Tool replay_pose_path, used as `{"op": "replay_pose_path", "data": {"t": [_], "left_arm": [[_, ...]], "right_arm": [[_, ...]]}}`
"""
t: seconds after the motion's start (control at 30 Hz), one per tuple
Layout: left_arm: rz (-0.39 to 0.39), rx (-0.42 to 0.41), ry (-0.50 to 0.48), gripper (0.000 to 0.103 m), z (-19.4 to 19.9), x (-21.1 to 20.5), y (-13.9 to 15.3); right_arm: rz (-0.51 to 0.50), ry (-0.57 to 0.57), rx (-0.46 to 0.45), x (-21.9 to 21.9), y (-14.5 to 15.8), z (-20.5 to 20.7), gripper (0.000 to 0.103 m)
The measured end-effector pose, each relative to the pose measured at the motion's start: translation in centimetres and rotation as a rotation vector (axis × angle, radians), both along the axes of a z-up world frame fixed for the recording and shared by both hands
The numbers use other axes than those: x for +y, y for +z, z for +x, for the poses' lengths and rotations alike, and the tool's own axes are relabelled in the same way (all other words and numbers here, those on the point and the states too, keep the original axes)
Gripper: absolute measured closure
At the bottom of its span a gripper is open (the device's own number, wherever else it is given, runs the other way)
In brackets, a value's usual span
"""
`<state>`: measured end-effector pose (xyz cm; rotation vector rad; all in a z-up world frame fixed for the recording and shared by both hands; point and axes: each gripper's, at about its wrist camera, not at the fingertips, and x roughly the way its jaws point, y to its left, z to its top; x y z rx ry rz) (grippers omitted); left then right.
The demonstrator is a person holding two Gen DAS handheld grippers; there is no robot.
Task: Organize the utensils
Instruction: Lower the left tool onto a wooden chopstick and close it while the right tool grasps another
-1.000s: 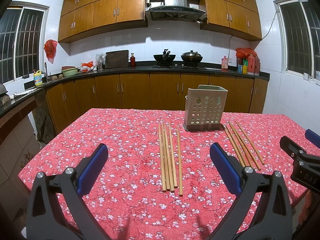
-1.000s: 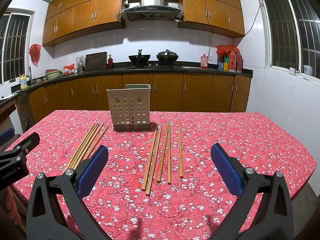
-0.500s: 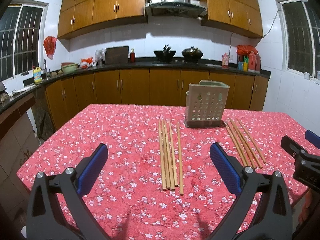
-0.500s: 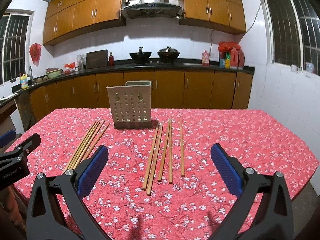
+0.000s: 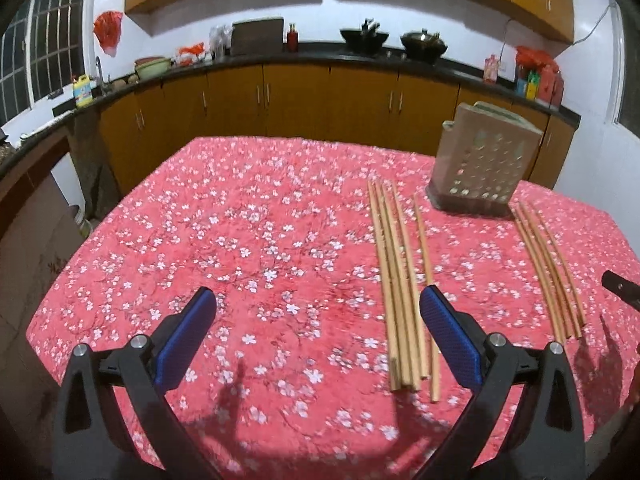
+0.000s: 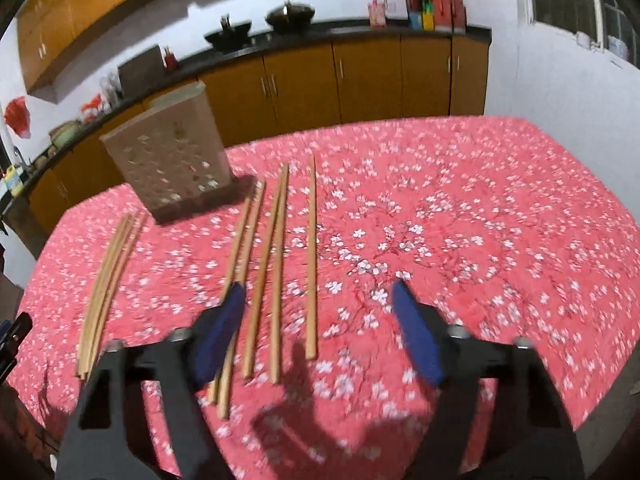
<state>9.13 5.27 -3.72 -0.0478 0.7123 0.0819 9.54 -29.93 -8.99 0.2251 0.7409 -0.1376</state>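
Two bundles of wooden chopsticks lie on the red flowered tablecloth [image 5: 248, 248]. In the left wrist view the left bundle [image 5: 396, 276] lies just inside my right fingertip and the right bundle [image 5: 548, 272] is further right. A perforated beige utensil holder [image 5: 480, 160] stands behind them. My left gripper [image 5: 316, 332] is open and empty above the cloth. In the right wrist view my right gripper [image 6: 318, 320] is open and empty over the near ends of the right bundle [image 6: 276, 264]; the left bundle [image 6: 106, 276] and the holder [image 6: 172, 160] are to the left.
Wooden cabinets and a dark counter [image 5: 280, 60] with pots and bottles run behind the table. A white wall [image 6: 568, 88] is to the right. The table's near edge lies below both grippers. The other gripper's tip [image 5: 618, 284] shows at the right edge.
Both grippers have tilted down and moved in toward the table. The left one has swung left of its bundle. The right one now hovers over the near ends of its bundle.
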Motion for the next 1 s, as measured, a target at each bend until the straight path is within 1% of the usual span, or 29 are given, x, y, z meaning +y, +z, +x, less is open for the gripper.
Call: {"op": "replay_pose_path", "data": {"t": [0.07, 0.1, 0.17, 0.2, 0.23, 0.27, 0.3, 0.33, 0.37, 0.4, 0.43, 0.47, 0.53, 0.57, 0.63, 0.67, 0.77, 0.87, 1.0], "left_arm": [[-0.007, 0.029, -0.007, 0.004, 1.1, 0.3, -0.5], [-0.008, 0.039, -0.011, 0.004, 1.4, 0.3, -0.7], [-0.01, 0.052, -0.025, 0.004, 2.0, 0.3, -1.0], [-0.009, 0.058, -0.034, 0.004, 2.3, 0.2, -1.1], [-0.007, 0.063, -0.043, 0.008, 2.6, 0.1, -1.2], [-0.004, 0.073, -0.059, 0.012, 3.0, -0.2, -1.3], [-0.001, 0.083, -0.073, 0.02, 3.3, -0.5, -1.5], [0.0, 0.095, -0.088, 0.026, 3.7, -0.7, -1.7], [-0.003, 0.111, -0.111, 0.029, 4.1, -1.1, -2.0], [-0.009, 0.123, -0.132, 0.035, 4.4, -1.3, -2.2], [-0.012, 0.131, -0.145, 0.04, 4.6, -1.6, -2.4], [-0.016, 0.143, -0.164, 0.042, 4.9, -1.9, -2.6], [-0.017, 0.165, -0.188, 0.053, 5.4, -2.5, -3.1], [-0.019, 0.182, -0.199, 0.056, 5.7, -2.7, -3.5], [-0.018, 0.206, -0.205, 0.068, 6.1, -2.8, -4.1], [-0.017, 0.216, -0.204, 0.07, 6.2, -2.9, -4.3], [-0.023, 0.221, -0.209, 0.071, 6.5, -2.6, -4.4], [0.005, 0.239, -0.192, 0.073, 7.0, -2.5, -4.8], [0.033, 0.238, -0.195, 0.076, 7.6, -2.7, -4.9]], "right_arm": [[0.027, 0.009, 0.056, -0.3, -1.1, 1.9, 0.053], [0.044, 0.013, 0.078, -0.4, -1.6, 2.7, 0.055], [0.05, 0.018, 0.106, -0.5, -2.1, 3.8, 0.063], [0.047, 0.02, 0.111, -0.5, -2.3, 4.0, 0.064], [0.037, 0.024, 0.121, -0.4, -2.5, 4.5, 0.065], [0.028, 0.028, 0.128, -0.2, -2.7, 4.8, 0.068], [0.024, 0.031, 0.133, -0.3, -2.9, 5.1, 0.071], [0.02, 0.034, 0.146, -0.1, -3.2, 5.5, 0.076], [0.024, 0.036, 0.156, -0.2, -3.4, 5.8, 0.081], [0.033, 0.036, 0.167, -0.3, -3.8, 5.9, 0.082], [0.027, 0.033, 0.153, -0.3, -3.8, 5.7, 0.084], [0.023, 0.034, 0.154, -0.2, -3.9, 5.8, 0.085], [0.01, 0.039, 0.146, -0.1, -3.8, 5.6, 0.086], [0.009, 0.041, 0.146, -0.1, -3.7, 5.6, 0.086], [0.006, 0.044, 0.143, 0.0, -3.7, 5.8, 0.086], [0.005, 0.044, 0.142, -0.1, -3.6, 5.5, 0.086], [-0.006, 0.044, 0.138, -0.2, -3.8, 5.6, 0.086], [-0.023, 0.042, 0.135, -0.1, -3.9, 5.9, 0.086], [-0.033, 0.037, 0.142, 0.3, -3.9, 6.2, 0.086]]}}
